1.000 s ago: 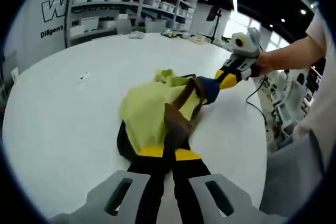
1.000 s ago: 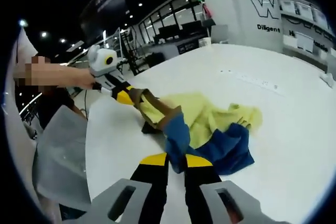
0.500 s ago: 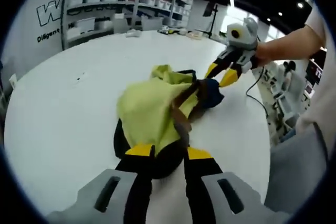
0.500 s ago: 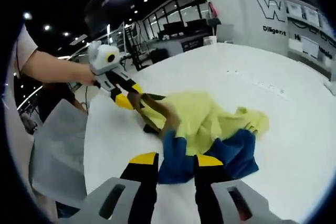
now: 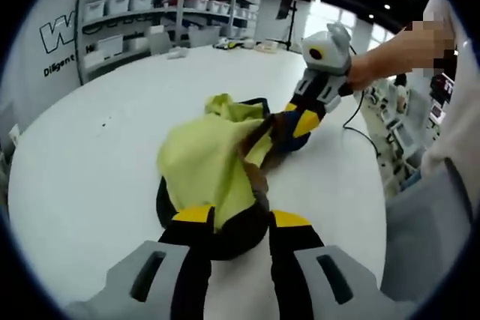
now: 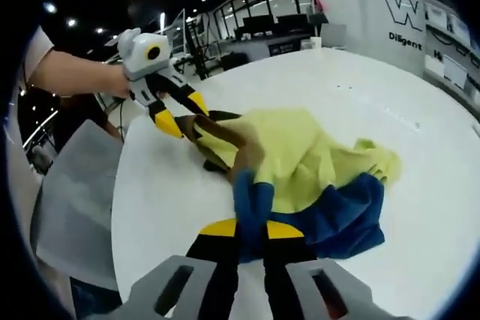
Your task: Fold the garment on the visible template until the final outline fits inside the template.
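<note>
Your left gripper (image 5: 240,219): jaws released | your right gripper (image 6: 250,228): clenched on garment (image 6: 300,162) | white table (image 6: 420,207).

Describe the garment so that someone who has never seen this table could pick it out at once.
Start at the big round white table. Near its edge, between the two grippers, lies the garment, a crumpled heap. It is the lone cloth there: yellow-green, with blue, brown and black parts.
</note>
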Demonstrator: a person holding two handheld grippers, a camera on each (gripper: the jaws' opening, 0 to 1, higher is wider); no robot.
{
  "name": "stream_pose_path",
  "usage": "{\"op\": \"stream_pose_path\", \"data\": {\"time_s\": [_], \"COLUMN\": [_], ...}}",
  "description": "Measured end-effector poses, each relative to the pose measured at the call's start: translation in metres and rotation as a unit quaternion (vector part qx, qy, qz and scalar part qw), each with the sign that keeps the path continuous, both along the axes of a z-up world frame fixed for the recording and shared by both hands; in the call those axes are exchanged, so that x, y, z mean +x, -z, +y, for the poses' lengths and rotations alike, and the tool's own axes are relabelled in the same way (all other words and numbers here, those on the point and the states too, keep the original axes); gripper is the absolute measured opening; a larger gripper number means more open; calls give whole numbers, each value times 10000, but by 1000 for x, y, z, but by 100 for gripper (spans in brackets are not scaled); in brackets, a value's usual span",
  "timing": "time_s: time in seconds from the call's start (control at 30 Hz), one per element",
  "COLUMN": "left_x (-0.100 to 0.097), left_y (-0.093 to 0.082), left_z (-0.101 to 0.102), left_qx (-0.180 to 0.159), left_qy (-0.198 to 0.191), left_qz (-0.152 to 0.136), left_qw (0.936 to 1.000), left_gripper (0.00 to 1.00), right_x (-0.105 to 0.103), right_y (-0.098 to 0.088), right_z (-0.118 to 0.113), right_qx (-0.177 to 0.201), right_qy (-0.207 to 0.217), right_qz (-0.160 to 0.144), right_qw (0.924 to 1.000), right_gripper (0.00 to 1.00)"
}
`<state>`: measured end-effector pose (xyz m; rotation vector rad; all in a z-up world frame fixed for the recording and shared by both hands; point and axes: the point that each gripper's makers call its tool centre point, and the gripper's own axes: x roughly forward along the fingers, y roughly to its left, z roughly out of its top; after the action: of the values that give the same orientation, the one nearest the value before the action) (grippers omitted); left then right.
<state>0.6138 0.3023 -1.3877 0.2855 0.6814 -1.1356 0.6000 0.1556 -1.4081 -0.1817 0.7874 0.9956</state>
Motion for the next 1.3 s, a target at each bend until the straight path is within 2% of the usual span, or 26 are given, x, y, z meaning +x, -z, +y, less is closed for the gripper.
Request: {"op": "stream_pose_path", "data": {"time_s": [0.07,0.2,0.4,0.53,0.67,0.73,0.8,0.83,0.93,0.97,1.1,1.13,1.17,1.2,1.23,1.3], "left_x": [-3,-14,-18,-22,-22,-21,-17,-16,-16,-17,-23,-22,-22,-24,-23,-25], "left_y": [1,8,9,13,11,9,10,13,24,26,32,33,33,33,29,26], "left_z": [-3,-6,-1,3,5,6,9,9,10,9,2,2,2,1,0,1], "left_qx": [21,157,234,328,296,276,340,354,407,420,459,590,652,637,646,604], "left_qy": [113,338,304,339,270,226,183,168,151,165,247,345,400,428,451,433], "left_qz": [-42,79,97,153,147,79,-109,-182,-149,-135,-212,-443,-522,-565,-753,-839], "left_qw": [9999,9993,9992,9988,9991,9993,9992,9991,9989,9989,9984,9967,9957,9954,9940,9937], "left_gripper": [21,14,1,1,1,1,2,6,25,26,24,25,24,22,17,3], "right_x": [0,-3,-8,-11,-13,-14,-14,-14,-13,-12,-10,-9,-9,-9,-9,-10], "right_y": [0,-1,-2,-3,-7,-9,-11,-11,-16,-18,-22,-22,-23,-23,-23,-25], "right_z": [-2,-4,-6,-7,-8,-9,-9,-10,-11,-11,-13,-14,-15,-15,-15,-16], "right_qx": [-16,-6,-19,-13,3,47,73,54,89,83,55,56,55,54,51,56], "right_qy": [4,44,31,55,48,68,83,83,104,94,99,102,108,112,108,99], "right_qz": [-14,-62,-122,-133,-169,-177,-181,-194,-206,-213,-262,-267,-265,-266,-271,-273], "right_qw": [10000,10000,9999,9999,9998,9998,9998,9998,9997,9997,9996,9996,9996,9996,9996,9996], "right_gripper": [0,0,0,0,0,0,0,0,0,0,0,0,0,0,0,0]}}
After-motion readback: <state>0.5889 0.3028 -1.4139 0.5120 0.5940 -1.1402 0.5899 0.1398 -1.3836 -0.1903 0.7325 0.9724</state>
